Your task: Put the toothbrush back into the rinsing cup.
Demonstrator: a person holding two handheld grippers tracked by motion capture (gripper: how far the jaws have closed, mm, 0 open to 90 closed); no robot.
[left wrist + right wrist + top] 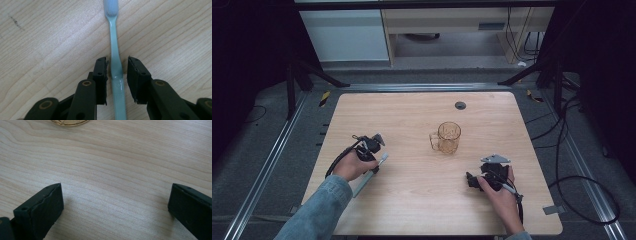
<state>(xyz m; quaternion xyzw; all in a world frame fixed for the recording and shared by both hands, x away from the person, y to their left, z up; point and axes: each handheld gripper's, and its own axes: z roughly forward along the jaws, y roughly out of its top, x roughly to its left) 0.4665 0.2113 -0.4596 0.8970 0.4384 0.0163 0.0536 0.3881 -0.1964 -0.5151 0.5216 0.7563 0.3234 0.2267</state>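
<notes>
Since the toothbrush (115, 50) runs 12-to-6 straight between my left gripper (117, 68), whose nearly closed jaws flank the handle with slim gaps, squeezing comes next.

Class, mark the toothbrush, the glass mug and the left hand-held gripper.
toothbrush (114, 47): left gripper view, on its pale green neck.
glass mug (449, 137): high view, on its amber wall.
left hand-held gripper (117, 70): left gripper view, midway between its fingertips.
</notes>
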